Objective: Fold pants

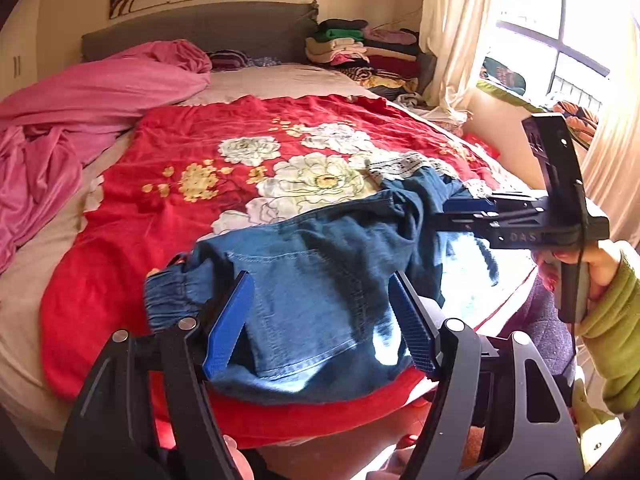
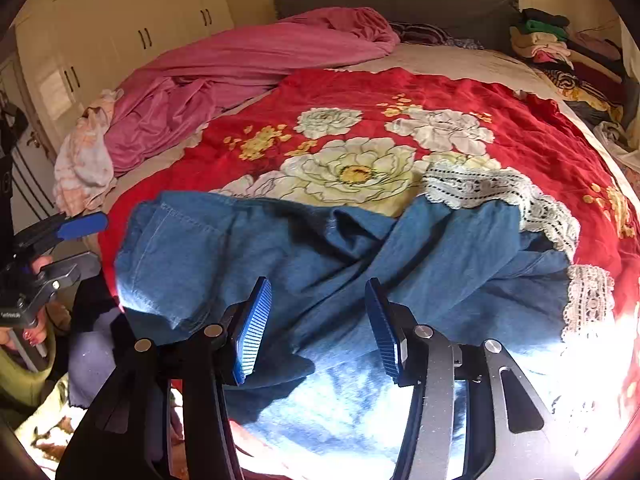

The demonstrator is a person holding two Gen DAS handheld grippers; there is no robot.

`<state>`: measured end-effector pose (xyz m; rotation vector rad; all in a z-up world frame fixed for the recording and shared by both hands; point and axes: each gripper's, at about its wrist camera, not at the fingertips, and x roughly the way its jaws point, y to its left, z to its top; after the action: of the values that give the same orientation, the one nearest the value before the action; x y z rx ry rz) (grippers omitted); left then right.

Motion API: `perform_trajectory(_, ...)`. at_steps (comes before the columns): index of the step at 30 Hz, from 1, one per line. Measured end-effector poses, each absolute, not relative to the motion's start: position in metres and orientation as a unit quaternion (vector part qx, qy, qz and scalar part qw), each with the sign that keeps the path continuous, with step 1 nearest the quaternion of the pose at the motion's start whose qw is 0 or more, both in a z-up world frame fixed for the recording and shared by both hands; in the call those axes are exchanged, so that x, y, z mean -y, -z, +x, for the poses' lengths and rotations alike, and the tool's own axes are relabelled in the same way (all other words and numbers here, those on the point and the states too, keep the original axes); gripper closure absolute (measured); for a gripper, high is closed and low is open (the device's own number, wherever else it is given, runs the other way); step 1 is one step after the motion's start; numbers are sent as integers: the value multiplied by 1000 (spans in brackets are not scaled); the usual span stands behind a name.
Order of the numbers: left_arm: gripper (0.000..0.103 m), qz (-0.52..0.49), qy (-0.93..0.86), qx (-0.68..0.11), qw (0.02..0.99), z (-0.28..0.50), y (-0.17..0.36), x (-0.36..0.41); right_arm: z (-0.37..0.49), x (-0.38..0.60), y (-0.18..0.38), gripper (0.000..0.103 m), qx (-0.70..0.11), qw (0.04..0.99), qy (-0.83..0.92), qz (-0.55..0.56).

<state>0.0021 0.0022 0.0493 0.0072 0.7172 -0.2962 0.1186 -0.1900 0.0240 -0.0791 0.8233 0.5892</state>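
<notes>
I have the denim pants (image 2: 320,264) lying rumpled across the near edge of the red floral blanket (image 1: 224,128), elastic waistband to my left and lace-trimmed cuffs (image 2: 500,196) to my right. Both my left gripper (image 1: 320,320) and right gripper (image 2: 318,328) hover over the cloth with jaws spread, holding nothing. I judge the twisted legs are the risk: pinching one layer only would drag the bunch into a crooked fold, or off the bed edge.
</notes>
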Motion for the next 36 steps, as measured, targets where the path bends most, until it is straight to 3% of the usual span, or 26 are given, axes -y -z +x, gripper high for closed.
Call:
perform_trajectory(10,42,-15,261,-439,859,57,4,87,197,198,-25,45,-414,884,-210,-53)
perform_trajectory(21,62,-42,232,-470,850,84,38,98,278,157,25,39,-485,859,-138,-84)
perform_trajectory(23,62,-48,237,-468,850,83,38,96,288,157,36,48,-486,859,-129,-96)
perform_trajectory(24,62,-51,240,-467,849,83,38,94,291,160,39,68,-484,860,-125,-101)
perform_trajectory(27,62,-55,246,-463,850,80,36,91,291,181,30,94,-478,865,-144,-57)
perform_trajectory(31,62,-58,250,-458,851,79,33,91,271,219,8,95,-453,876,-165,12)
perform_trajectory(36,52,-53,252,-445,858,73,30,93,225,268,-26,95,-408,894,-164,90)
